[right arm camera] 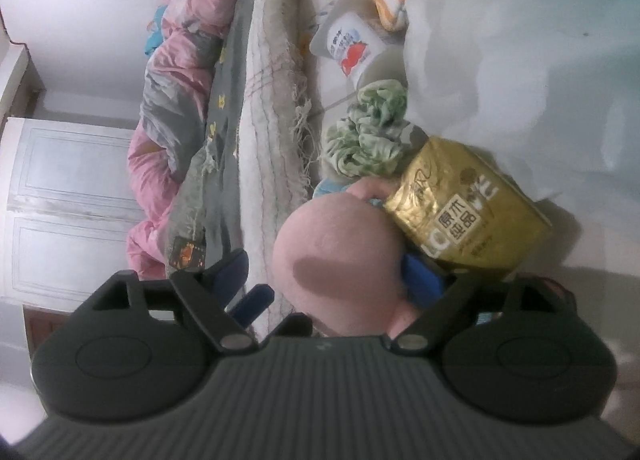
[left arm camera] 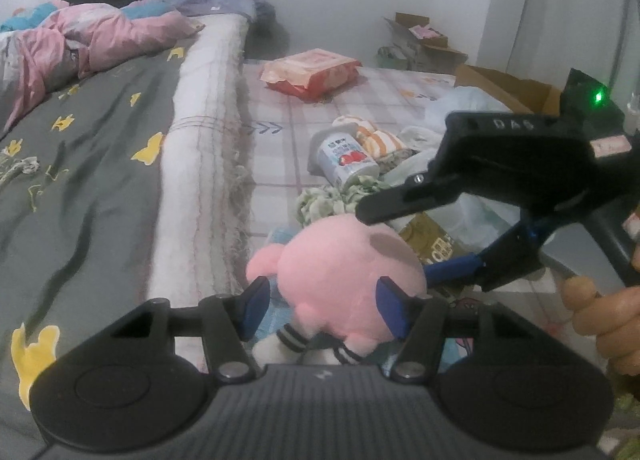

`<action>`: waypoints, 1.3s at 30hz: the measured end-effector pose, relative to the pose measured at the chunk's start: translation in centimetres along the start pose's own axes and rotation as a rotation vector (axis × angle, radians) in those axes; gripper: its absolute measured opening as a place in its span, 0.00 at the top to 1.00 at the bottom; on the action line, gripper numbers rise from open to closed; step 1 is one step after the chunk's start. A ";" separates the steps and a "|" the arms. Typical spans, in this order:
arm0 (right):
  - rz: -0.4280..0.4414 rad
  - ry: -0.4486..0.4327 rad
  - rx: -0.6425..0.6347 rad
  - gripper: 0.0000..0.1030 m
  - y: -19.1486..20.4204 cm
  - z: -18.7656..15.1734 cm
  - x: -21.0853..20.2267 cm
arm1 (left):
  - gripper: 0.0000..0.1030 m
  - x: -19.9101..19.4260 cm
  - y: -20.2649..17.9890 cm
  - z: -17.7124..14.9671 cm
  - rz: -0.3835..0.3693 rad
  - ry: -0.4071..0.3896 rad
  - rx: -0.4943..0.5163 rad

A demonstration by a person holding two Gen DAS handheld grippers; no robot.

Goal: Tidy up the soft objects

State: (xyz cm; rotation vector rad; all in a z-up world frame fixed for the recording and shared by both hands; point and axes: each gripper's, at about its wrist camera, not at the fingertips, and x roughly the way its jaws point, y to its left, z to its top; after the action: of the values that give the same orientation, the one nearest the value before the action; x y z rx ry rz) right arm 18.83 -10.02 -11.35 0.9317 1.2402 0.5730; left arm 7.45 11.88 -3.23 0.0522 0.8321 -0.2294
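Pink plush toy point(left arm camera: 344, 276): soft matt pile. Gold packet point(right arm camera: 464, 212): glossy crinkled foil. Pink quilt point(left arm camera: 80, 40), far left: sheeny, creased cloth. White blanket edge point(left arm camera: 200, 164): rough weave, frayed threads. Red-and-white pouch point(left arm camera: 312, 74), far: shiny plastic film. Cardboard boxes point(left arm camera: 424, 40): dull brown paperboard. Gripper bodies: matt ribbed black plastic.

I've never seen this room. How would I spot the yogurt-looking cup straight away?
Start at the long white rolled blanket along the edge of the grey bedsheet, then look to the checked cloth beside it. In the clutter there lies a white cup, tipped on its side. Unlike the soft green scrunchie and striped fabric touching it, it is rigid, with red fruit printed on it.
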 end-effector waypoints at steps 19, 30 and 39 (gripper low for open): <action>0.191 0.069 0.096 0.13 0.6 0.5 1.1 | 0.19 0.7 -3.0 -1.1 0.063 -0.020 0.204; 0.269 0.076 0.061 0.13 4.0 2.0 2.4 | 0.25 3.7 -3.0 -0.1 0.292 -0.057 0.328; 0.305 0.005 0.085 0.13 2.3 2.5 -0.6 | 0.34 1.2 -1.7 1.5 0.218 -0.119 0.228</action>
State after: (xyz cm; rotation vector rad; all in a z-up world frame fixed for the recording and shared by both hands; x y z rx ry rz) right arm 21.35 -10.04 -9.00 1.2025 1.1413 0.7672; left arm 8.94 9.84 -3.02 0.3380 0.6727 -0.1190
